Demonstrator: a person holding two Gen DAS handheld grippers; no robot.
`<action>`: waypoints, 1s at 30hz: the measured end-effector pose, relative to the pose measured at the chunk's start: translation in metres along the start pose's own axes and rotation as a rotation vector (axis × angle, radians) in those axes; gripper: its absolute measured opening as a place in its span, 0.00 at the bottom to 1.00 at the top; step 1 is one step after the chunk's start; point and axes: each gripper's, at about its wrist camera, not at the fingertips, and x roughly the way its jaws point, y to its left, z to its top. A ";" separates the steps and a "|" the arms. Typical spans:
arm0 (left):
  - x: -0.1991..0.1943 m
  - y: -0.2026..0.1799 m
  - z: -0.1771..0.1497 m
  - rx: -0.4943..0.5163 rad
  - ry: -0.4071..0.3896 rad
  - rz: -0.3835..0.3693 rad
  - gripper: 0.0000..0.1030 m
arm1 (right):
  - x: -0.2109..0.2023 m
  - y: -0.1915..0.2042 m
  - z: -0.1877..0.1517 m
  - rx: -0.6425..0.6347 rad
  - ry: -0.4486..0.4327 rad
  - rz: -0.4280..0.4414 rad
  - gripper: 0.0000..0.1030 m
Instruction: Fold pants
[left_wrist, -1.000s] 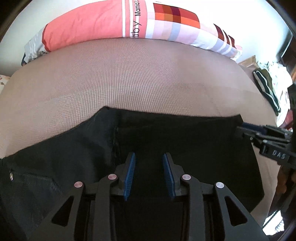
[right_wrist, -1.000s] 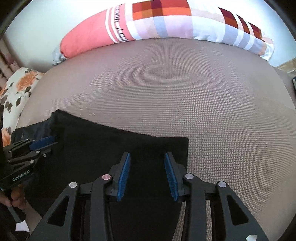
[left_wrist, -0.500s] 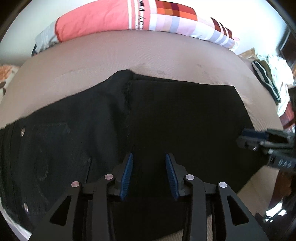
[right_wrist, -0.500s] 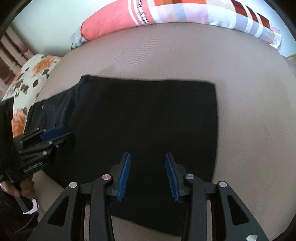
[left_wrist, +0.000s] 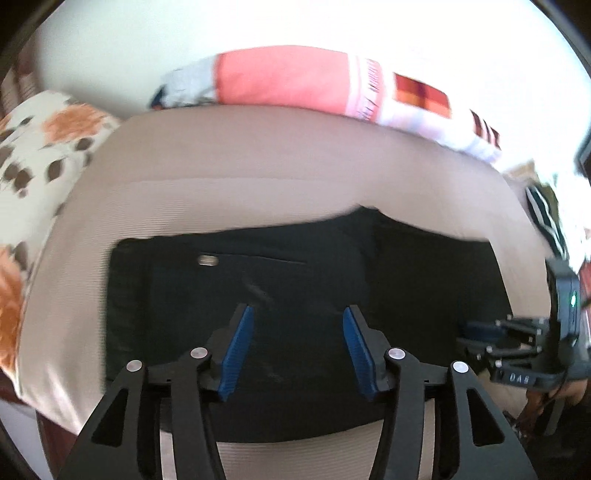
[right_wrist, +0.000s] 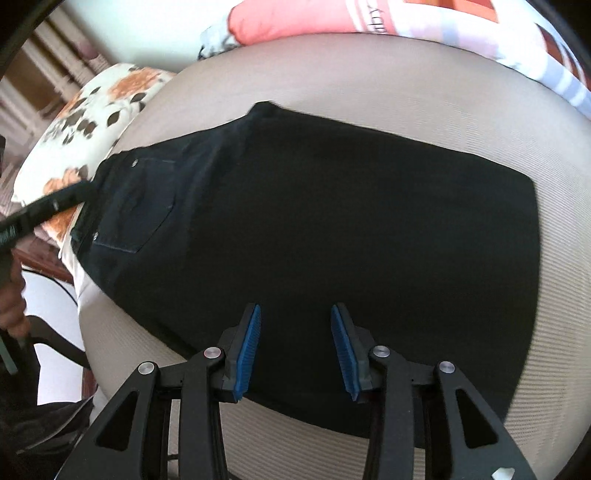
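Pants (right_wrist: 332, 221) lie flat on bed (right_wrist: 406, 74) below both grippers; left gripper (left_wrist: 297, 349) jaws opening, right gripper (right_wrist: 295, 347) jaws apart, nothing between either.

A second ago the left wrist view had the black pants (left_wrist: 295, 295) filling only the lower half of the frame, their left end cut off by the edge. Now the whole waist end shows, with a pocket and a metal rivet (left_wrist: 207, 260) at centre left, and the floral pillow (left_wrist: 33, 155) has come into the upper left. The left gripper (left_wrist: 297, 349) is opening, its blue pads further apart, nothing between them. The right gripper (left_wrist: 498, 339) has slid lower along the right edge. In the right wrist view the pants (right_wrist: 332, 229) went from a small patch at lower left to nearly filling the frame.
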 end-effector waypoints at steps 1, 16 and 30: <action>-0.004 0.016 0.003 -0.029 0.001 0.005 0.53 | 0.002 0.005 0.002 -0.009 0.008 0.009 0.37; 0.016 0.175 0.009 -0.277 0.112 -0.085 0.54 | 0.016 0.046 0.026 -0.021 0.052 0.109 0.43; 0.075 0.236 -0.003 -0.366 0.285 -0.432 0.54 | 0.004 0.050 0.062 0.110 0.010 0.008 0.50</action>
